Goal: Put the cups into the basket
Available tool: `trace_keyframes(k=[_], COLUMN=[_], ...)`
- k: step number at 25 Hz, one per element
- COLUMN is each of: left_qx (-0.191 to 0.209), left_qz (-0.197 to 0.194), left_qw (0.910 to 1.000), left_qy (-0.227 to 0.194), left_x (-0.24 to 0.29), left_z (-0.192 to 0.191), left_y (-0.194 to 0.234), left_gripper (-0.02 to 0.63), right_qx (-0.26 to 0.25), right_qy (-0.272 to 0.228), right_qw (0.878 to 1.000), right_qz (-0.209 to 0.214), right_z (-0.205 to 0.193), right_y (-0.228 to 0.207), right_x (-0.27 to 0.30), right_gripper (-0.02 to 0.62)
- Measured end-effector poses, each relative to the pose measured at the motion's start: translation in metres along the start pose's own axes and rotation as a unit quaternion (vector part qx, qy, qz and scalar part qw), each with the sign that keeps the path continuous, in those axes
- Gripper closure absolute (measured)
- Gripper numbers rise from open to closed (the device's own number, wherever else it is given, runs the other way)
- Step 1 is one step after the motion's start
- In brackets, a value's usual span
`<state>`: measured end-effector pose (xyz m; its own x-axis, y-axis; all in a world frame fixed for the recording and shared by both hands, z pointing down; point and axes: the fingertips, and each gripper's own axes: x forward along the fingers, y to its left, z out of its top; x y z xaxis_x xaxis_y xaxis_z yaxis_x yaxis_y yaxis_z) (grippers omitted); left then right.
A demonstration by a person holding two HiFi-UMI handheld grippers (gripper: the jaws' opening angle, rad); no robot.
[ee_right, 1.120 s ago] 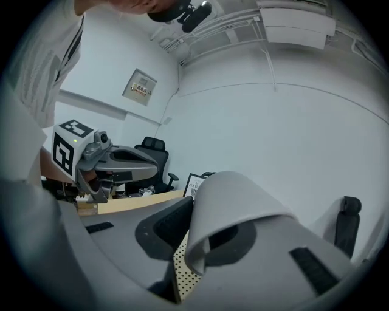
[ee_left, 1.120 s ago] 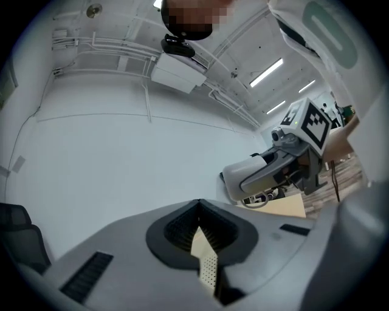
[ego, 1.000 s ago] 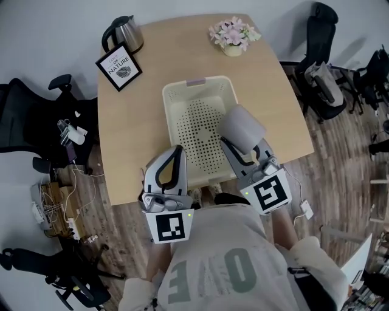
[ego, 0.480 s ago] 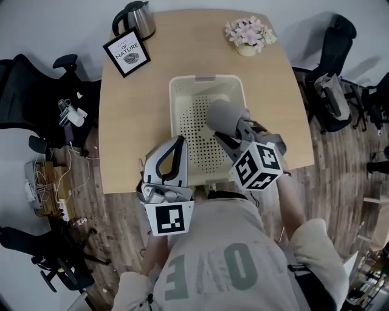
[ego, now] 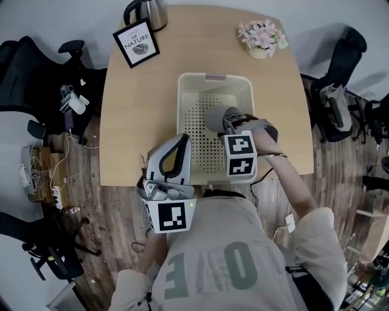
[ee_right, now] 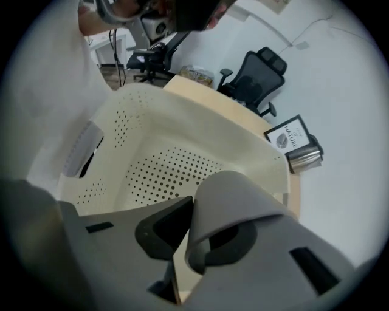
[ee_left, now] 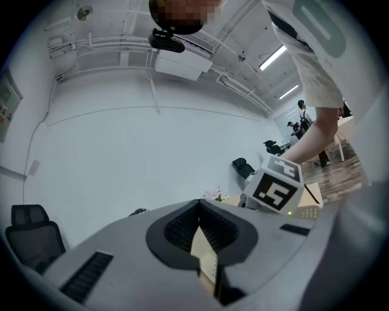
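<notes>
1. Leftward, the left gripper (ego: 169, 159) hangs at the light wooden table's (ego: 137, 115) near edge, its fingertips closed together on nothing.
2. Beside it stands the cream perforated plastic basket (ego: 214, 79).
3. Rightward, the right gripper (ego: 228, 124) clamps 1 grey cylindrical cup (ego: 216, 119) by its wall, tilted over the basket's floor.

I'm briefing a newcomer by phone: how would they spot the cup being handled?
Find the cream perforated basket on the wooden table. Over it the right gripper pinches a plain grey cup by its wall. It is the only cup in sight; kettle, framed sign and flowers stand beyond the basket.
</notes>
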<state>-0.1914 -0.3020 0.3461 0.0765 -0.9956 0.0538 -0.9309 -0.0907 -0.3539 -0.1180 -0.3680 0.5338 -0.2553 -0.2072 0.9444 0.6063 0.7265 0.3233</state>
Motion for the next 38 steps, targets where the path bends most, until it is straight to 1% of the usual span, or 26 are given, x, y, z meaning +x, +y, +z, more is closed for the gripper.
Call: trace_keyframes(k=[3,6,9,13,17,20,25,28,32,38], left_qx=[-0.015,-0.014,-0.022,-0.025,-0.027,-0.028,-0.03,-0.03,-0.028,-0.009], left_qz=[0.01,0.014,0.02,0.027,0.034,0.04,0.043,0.042,0.038,0.025], left_qw=[0.9997,0.9998,0.9995,0.9993,0.999,0.9988,0.9985,0.9986,0.9989,0.9996], left_qy=[-0.014,-0.003,-0.004,0.001,0.006,0.008,0.012,0.012,0.007,0.009], left_x=[-0.002,-0.006,-0.009,-0.015,-0.022,-0.025,-0.029,-0.03,-0.031,-0.029], left_z=[-0.003,-0.009,-0.014,-0.02,-0.023,-0.026,-0.03,-0.03,-0.028,-0.024], left_y=[0.001,0.006,0.008,0.012,0.015,0.019,0.023,0.023,0.021,0.013], left_gripper=[0.598,0.598,0.598,0.598,0.598,0.598,0.598,0.598,0.598,0.598], right_qx=[-0.052,-0.089,-0.115,-0.142,-0.161,-0.149,-0.123,-0.111,-0.092,-0.033], right_qy=[0.036,0.064,0.088,0.102,0.105,0.097,0.081,0.078,0.067,0.017], right_qw=[0.998,0.993,0.987,0.98,0.975,0.977,0.985,0.988,0.991,0.999], right_qz=[0.026,0.052,0.07,0.098,0.11,0.121,0.085,0.078,0.07,0.034], right_z=[-0.006,-0.01,-0.015,-0.014,-0.011,-0.008,0.0,0.003,0.008,0.022], right_y=[0.006,0.012,0.018,0.03,0.041,0.047,0.036,0.03,0.025,0.015], right_x=[0.023,0.041,0.053,0.063,0.071,0.075,0.073,0.066,0.052,0.006], right_gripper=[0.548,0.548,0.548,0.548,0.548,0.546,0.499,0.469,0.466,0.466])
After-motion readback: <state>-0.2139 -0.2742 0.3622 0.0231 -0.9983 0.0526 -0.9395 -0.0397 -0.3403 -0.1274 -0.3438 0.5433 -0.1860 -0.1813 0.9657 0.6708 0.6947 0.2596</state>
